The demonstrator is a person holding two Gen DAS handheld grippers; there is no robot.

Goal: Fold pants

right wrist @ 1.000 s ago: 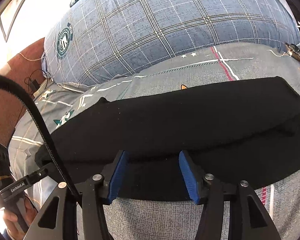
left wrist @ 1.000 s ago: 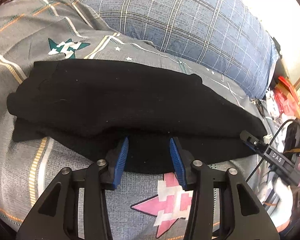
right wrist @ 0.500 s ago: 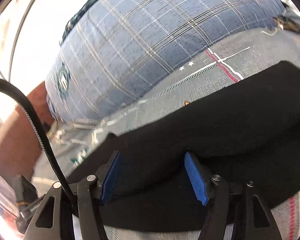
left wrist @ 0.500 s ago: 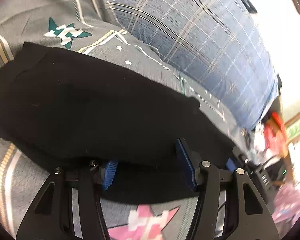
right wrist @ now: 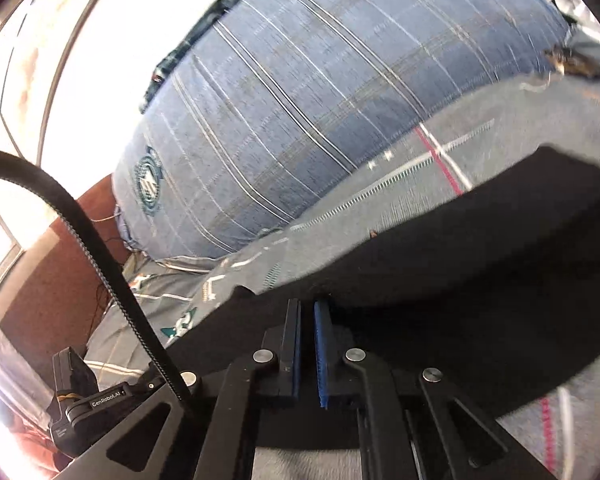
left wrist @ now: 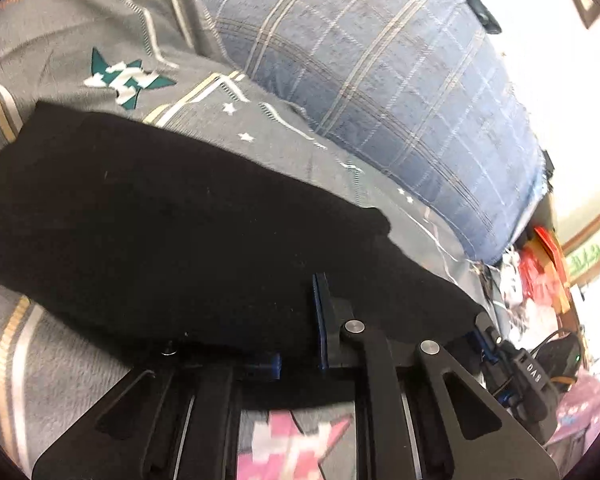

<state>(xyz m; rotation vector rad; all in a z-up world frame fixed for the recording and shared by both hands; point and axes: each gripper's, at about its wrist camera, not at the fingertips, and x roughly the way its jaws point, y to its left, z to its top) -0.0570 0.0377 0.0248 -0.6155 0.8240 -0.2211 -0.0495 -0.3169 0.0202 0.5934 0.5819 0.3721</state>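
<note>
The black pants (left wrist: pixel 188 232) lie folded into a long band across the middle of my left view, on the grey patterned bedspread (left wrist: pixel 60 360); in my right view the same pants (right wrist: pixel 460 280) fill the lower right of the frame. My left tongs (left wrist: pixel 300 344) sit at the bottom centre, their jaws having just closed; they are narrow now, pinching the near edge of the cloth, with one blue pad half buried under the fabric. My right tongs (right wrist: pixel 307 344), also bottom centre, have just closed too, pads nearly touching with the pants' near edge caught between them. Beyond the pants, a blue checked pillow (right wrist: pixel 320 112) fills the upper part of both views. A black cable (right wrist: pixel 100 248) curves along the left side of my right view.
</note>
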